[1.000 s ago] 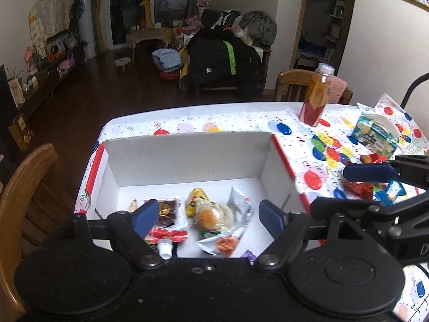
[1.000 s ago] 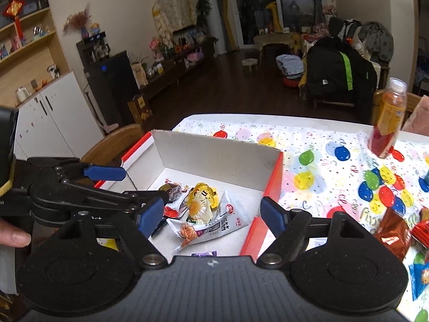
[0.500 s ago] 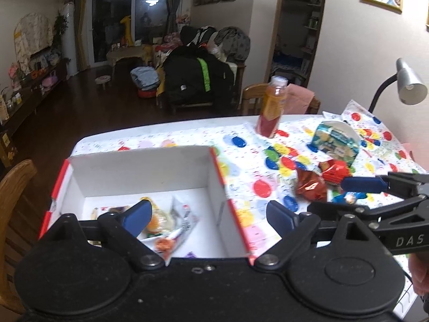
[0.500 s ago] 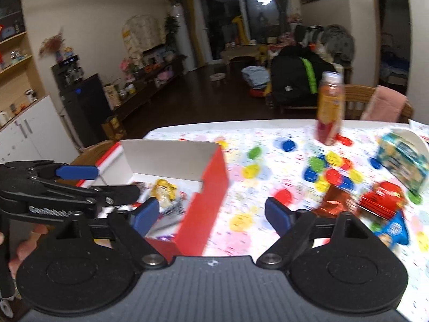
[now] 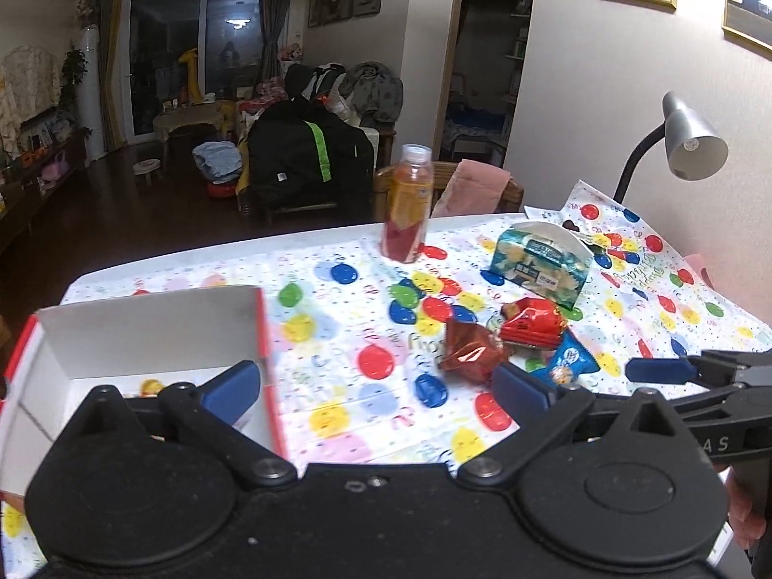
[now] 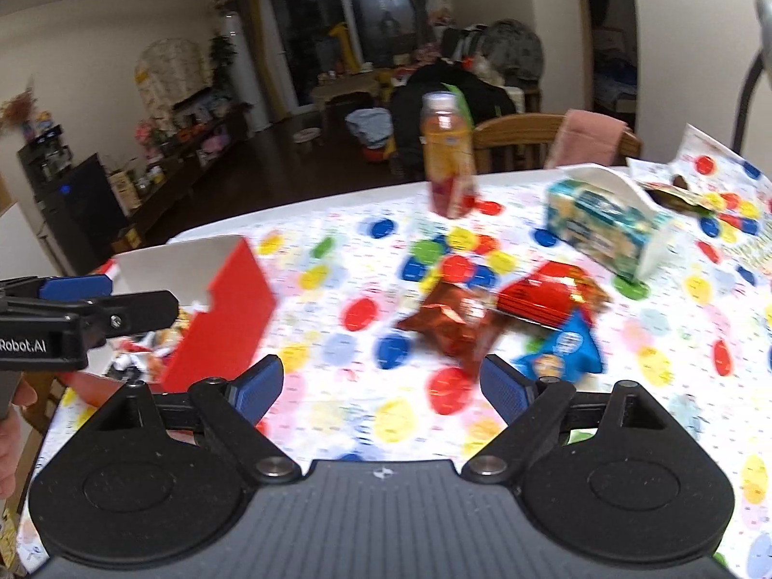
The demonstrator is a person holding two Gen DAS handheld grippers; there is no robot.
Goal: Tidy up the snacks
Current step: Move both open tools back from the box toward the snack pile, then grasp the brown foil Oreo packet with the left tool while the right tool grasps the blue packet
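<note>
- At one o'clock from the right gripper (image 6: 381, 381), just beyond its tips: brown snack bag (image 6: 451, 321), long axis toward two o'clock.
- Jaws apart, empty; left gripper (image 5: 376, 386) likewise, farther off.

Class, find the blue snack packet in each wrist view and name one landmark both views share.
Left wrist view: the blue packet lies right of centre, beside the red packet, just past the left gripper's right-hand fingertip.
Right wrist view: the blue packet lies right of centre, near the right gripper's right-hand fingertip.
Shared landmark: the juice bottle standing at the table's far side.
</note>
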